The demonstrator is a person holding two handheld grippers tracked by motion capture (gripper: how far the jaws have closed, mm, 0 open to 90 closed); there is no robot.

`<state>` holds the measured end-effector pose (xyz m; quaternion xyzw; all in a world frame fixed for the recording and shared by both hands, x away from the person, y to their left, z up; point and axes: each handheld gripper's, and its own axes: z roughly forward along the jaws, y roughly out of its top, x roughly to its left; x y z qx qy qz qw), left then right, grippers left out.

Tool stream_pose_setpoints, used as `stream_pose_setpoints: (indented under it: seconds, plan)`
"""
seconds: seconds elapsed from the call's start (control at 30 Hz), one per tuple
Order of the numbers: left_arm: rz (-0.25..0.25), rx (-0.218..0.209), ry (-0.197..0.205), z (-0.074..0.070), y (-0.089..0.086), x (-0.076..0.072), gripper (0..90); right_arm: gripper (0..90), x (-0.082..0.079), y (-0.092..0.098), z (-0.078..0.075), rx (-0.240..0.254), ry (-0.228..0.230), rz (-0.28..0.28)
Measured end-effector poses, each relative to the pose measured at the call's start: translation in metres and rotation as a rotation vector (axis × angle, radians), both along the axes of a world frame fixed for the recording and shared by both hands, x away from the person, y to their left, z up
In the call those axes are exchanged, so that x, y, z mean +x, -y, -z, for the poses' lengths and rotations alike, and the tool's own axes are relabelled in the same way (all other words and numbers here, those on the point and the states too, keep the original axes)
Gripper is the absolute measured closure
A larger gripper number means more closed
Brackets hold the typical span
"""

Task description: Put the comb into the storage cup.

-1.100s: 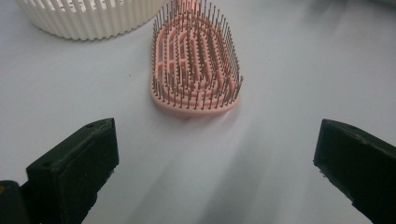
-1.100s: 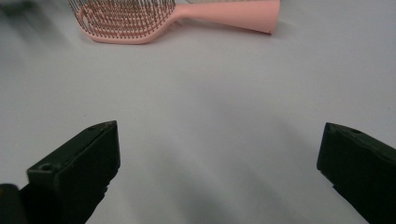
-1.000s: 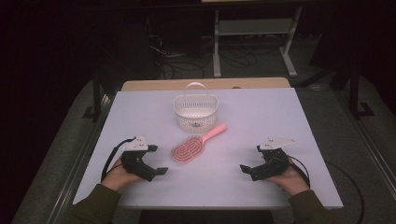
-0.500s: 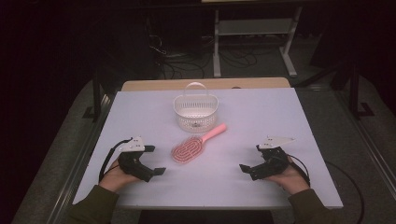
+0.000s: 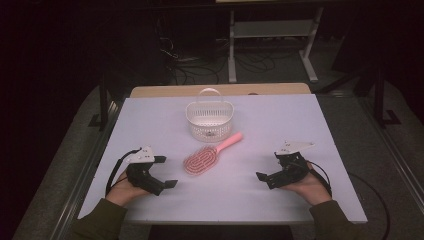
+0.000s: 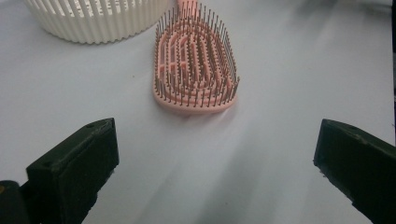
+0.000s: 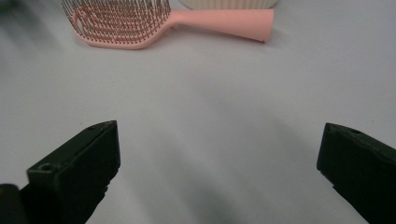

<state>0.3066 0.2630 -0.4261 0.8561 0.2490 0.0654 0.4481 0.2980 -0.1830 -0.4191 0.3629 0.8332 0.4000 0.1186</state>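
A pink hairbrush [image 5: 206, 157] lies bristles up near the middle of the white table [image 5: 300, 125], its handle pointing toward the far right. Just behind it stands a white slatted basket [image 5: 210, 120] with a handle. My left gripper [image 5: 166, 171] rests on the table to the brush's left, open, nothing between its jaws. The left gripper view has the brush head [image 6: 196, 65] straight ahead of the left gripper [image 6: 217, 158], and the basket [image 6: 93, 18] beyond. My right gripper [image 5: 268, 167] sits open at the brush's right. In the right gripper view the brush [image 7: 140, 18] lies far ahead of the right gripper [image 7: 217, 163].
The table surface [image 7: 210, 93] between both grippers and the brush is bare. Beyond the far table edge are a wooden strip [image 5: 220, 90], floor cables [image 5: 200, 65] and a metal stand [image 5: 270, 35] in the dark.
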Motion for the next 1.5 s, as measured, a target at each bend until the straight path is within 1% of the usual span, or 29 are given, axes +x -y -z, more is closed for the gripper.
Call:
stream_pose_setpoints:
  seconds: [0.23,0.5,0.73,0.8,0.97,1.17,1.4,1.5]
  plan:
    - [0.0,-0.001,-0.002,0.0,0.0,0.0,0.0,0.0,0.004,-0.002,-0.003,-0.003,-0.011,0.0]
    - [-0.003,-0.002,-0.005,0.0,-0.001,0.0,0.0,0.0,0.011,-0.005,-0.006,-0.003,-0.008,0.011]
    - [-0.006,-0.01,-0.007,0.0,-0.002,0.0,0.0,0.0,0.014,-0.006,-0.007,-0.005,-0.023,0.006]
    - [-0.002,-0.01,-0.005,0.0,-0.002,0.0,0.0,1.9,0.015,-0.006,-0.007,0.006,-0.031,0.003]
    - [-0.001,-0.006,-0.006,0.0,-0.001,0.0,0.0,1.8,0.016,-0.006,-0.007,-0.003,-0.033,-0.003]
    - [0.001,-0.006,-0.008,0.0,0.0,0.0,0.0,0.8,0.02,-0.01,-0.007,-0.023,-0.039,0.007]
    - [0.001,-0.005,-0.005,0.0,-0.001,0.0,0.0,0.8,0.025,-0.012,-0.009,-0.025,-0.034,0.009]
    - [0.005,-0.003,-0.007,0.001,0.0,0.0,0.0,0.8,0.029,-0.014,-0.008,-0.028,-0.04,0.005]
